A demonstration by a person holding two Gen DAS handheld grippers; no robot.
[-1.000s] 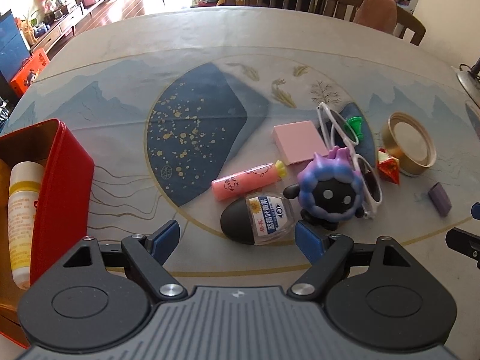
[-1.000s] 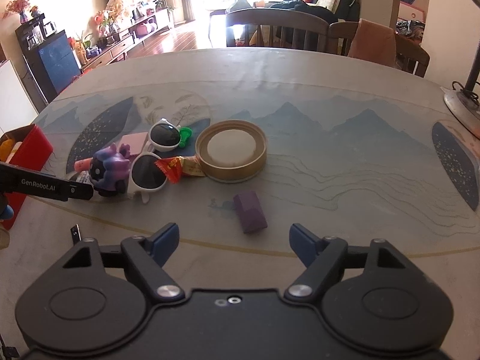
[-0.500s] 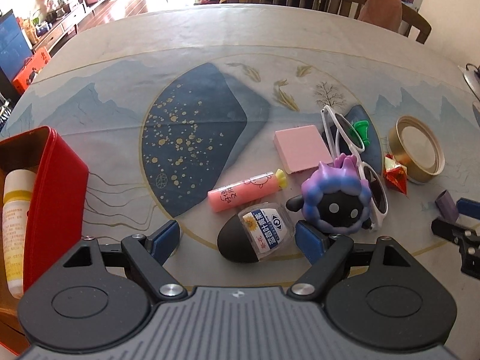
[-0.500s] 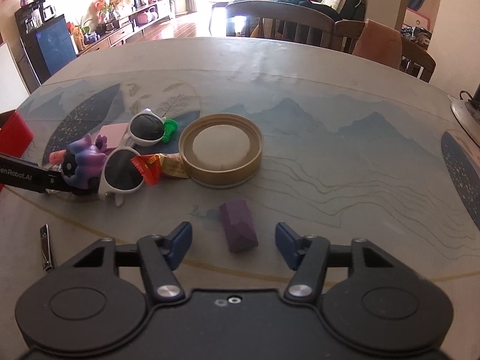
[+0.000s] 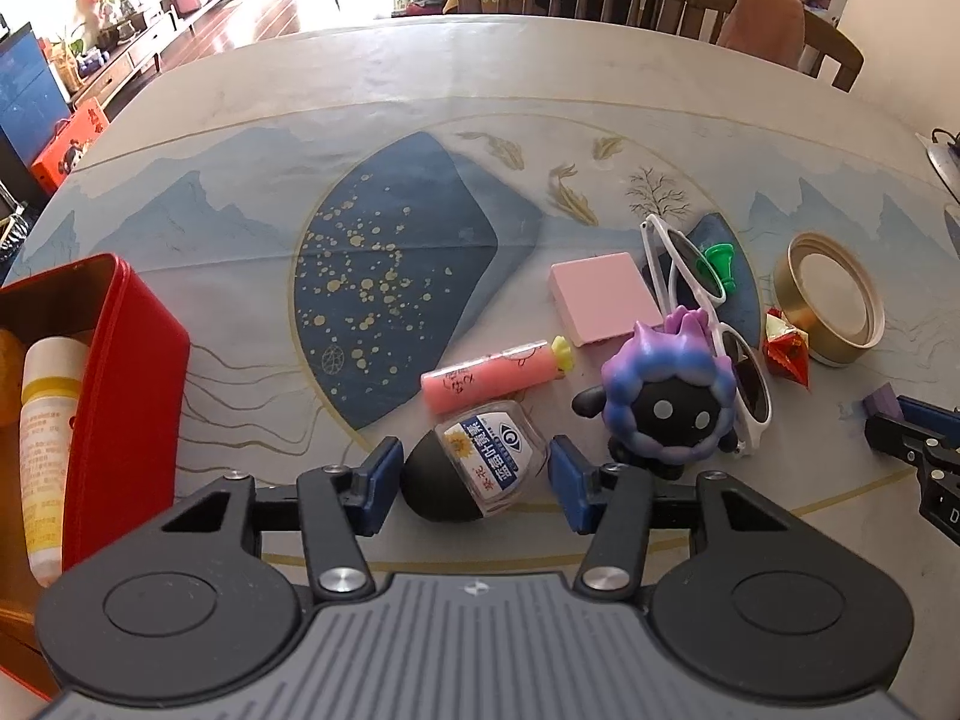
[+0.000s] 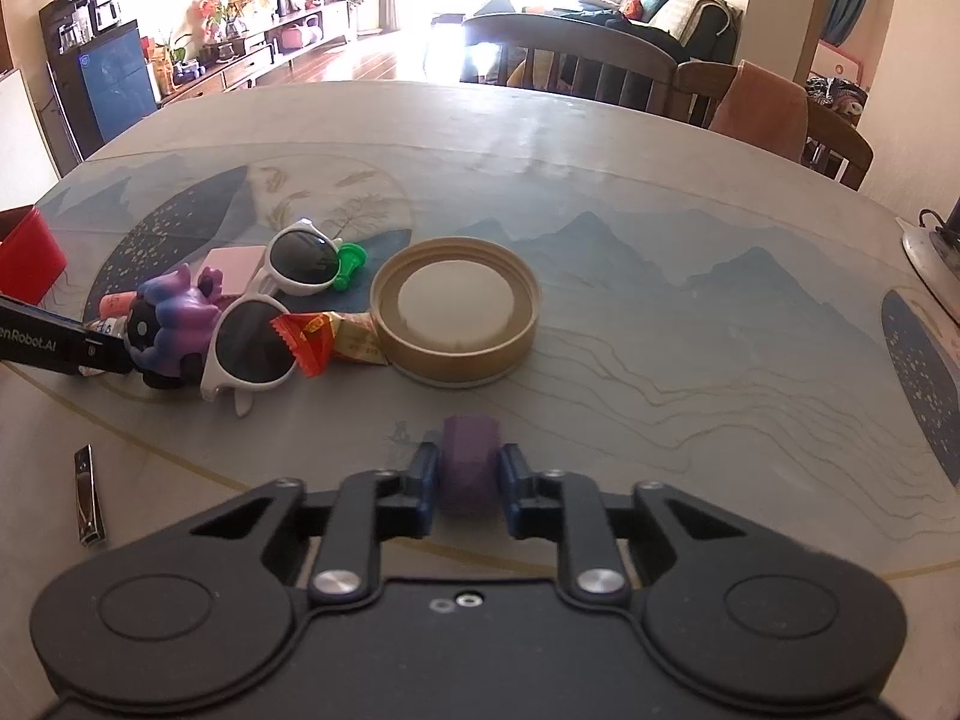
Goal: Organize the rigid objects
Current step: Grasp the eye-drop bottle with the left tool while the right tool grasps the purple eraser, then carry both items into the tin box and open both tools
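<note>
We log the left gripper [image 5: 474,483] angled down over the printed tablecloth [image 5: 420,138], its jaws closing around a small bottle [image 5: 474,468] with a black cap and a blue-and-white label. The bottle lies on its side between the blue pads; the left pad looks to touch the cap, the right pad sits just beside the label end (contact there we cannot confirm).

The right gripper [image 6: 465,471] is also closing, and its pads press on both sides of a small purple block [image 6: 469,450] that rests on the cloth.

Beyond the bottle lies a pink tube [image 5: 492,381] with a yellow tip, then a pink pad [image 5: 603,297]. To the right stands a purple-and-blue toy figure [image 5: 663,396] with a black face, touching white sunglasses [image 5: 696,276]. A green plastic piece [image 5: 720,261] sits beside the upper lens. A red candy wrapper [image 5: 786,348] lies just beside a gold jar lid [image 5: 828,306], inner side up.

At the left edge we note a red tin [image 5: 129,372], open, with a white-and-yellow bottle [image 5: 48,420] inside. A nail clipper [image 6: 89,495] lies apart, near the table's front edge.
</note>
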